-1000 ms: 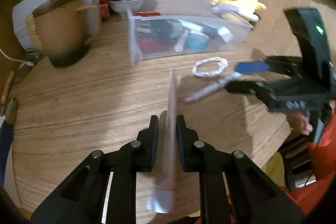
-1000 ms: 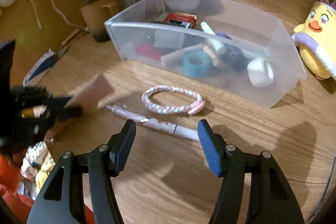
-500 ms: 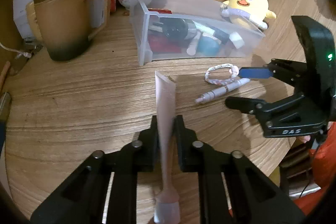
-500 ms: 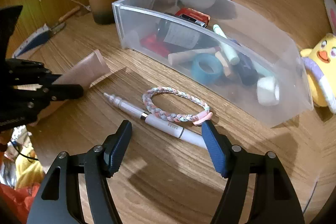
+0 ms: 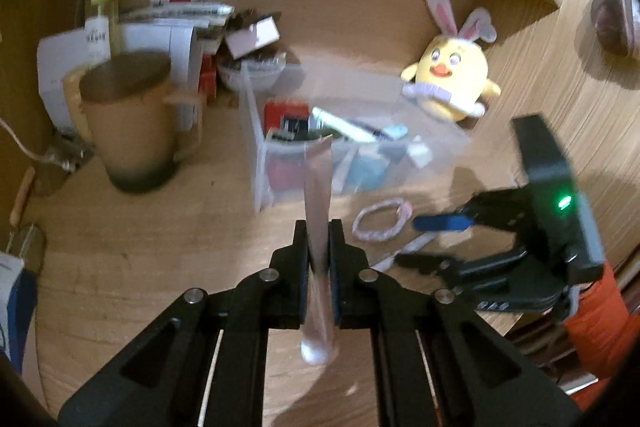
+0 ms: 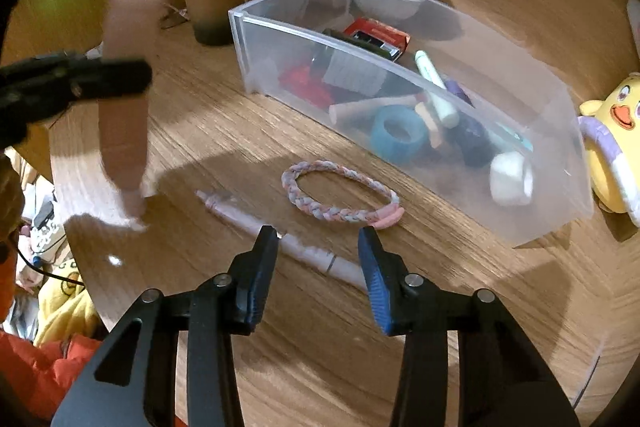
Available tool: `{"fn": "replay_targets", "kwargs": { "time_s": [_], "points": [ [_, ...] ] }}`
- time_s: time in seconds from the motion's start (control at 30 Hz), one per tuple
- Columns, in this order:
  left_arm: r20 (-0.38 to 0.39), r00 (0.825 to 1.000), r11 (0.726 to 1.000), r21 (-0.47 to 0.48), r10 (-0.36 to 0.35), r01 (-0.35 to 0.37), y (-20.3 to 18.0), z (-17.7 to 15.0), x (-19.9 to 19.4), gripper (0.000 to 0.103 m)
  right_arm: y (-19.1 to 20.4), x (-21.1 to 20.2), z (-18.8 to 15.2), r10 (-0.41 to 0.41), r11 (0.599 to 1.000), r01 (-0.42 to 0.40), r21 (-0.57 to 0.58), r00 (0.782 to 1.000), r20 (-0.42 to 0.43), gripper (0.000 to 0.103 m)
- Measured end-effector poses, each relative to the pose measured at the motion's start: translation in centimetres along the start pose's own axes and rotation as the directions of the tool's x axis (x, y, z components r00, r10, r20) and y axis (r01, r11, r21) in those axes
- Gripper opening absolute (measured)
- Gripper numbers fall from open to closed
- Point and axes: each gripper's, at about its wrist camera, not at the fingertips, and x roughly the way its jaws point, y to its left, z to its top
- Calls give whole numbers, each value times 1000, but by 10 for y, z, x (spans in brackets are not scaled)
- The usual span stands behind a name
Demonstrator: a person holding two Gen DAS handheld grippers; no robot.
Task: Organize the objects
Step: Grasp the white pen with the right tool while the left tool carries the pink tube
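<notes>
Now left tongs (image 5: 319, 241) clamped on pink tube (image 5: 318, 195); right tongs (image 6: 318, 241) wide open, empty, over pen (image 6: 280, 235).

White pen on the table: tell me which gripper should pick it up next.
Right. The right gripper is open, with the white pen lying between its fingers. The left gripper is shut on the pink tube, so it is occupied.

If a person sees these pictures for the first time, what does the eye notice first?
Probably the pink tube, clamped in the left gripper and held above the wooden table. Next comes the clear bin full of small items, with a braided bracelet and a white pen lying before it.
</notes>
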Motion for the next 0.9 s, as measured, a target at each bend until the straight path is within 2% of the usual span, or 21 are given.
{"fn": "replay_targets", "kwargs": {
  "time_s": [0.07, 0.23, 0.3, 0.37, 0.43, 0.5, 0.6, 0.7, 0.83, 0.9],
  "points": [
    [25, 1000, 1000, 4, 2, -2, -3, 6, -7, 8, 2, 3, 0, -1, 1000, 1, -19, 1000, -2, 48],
    [85, 996, 1000, 3, 2, -3, -5, 23, -21, 8, 10, 5, -3, -28, 998, 29, -64, 1000, 4, 50],
    [104, 995, 1000, 4, -3, 2, -8, 33, -25, 8, 10, 4, -3, -32, 998, 32, -59, 999, 4, 44],
    [124, 992, 1000, 12, -2, 1, -12, 41, -28, 8, 9, 1, -5, -26, 998, 26, -56, 1000, 1, 26],
    [137, 991, 1000, 24, -6, 2, -17, 48, -29, 8, 8, -7, -8, 15, 999, -15, -51, 1000, -4, 17],
    [150, 989, 999, 48, -2, -5, -22, 54, -29, 8, 8, -13, -11, 43, 998, -43, -52, 999, -3, 15],
    [141, 990, 997, 71, 8, -18, -26, 56, -25, 8, 11, -17, -11, 29, 997, -28, -70, 999, 15, 15],
    [102, 995, 996, 80, 23, -31, -25, 49, -17, 8, 16, -11, -8, 41, 996, -40, -84, 999, 8, 16],
    [29, 998, 994, 86, 58, -60, -18, 36, 0, 10, 19, -5, 0, 62, 994, -60, -95, 998, 13, 38],
    [-19, 998, 995, 78, 57, -56, -12, 29, 11, 17, 21, -4, 0, 97, 991, -97, -89, 995, 3, 41]
  ]
}}
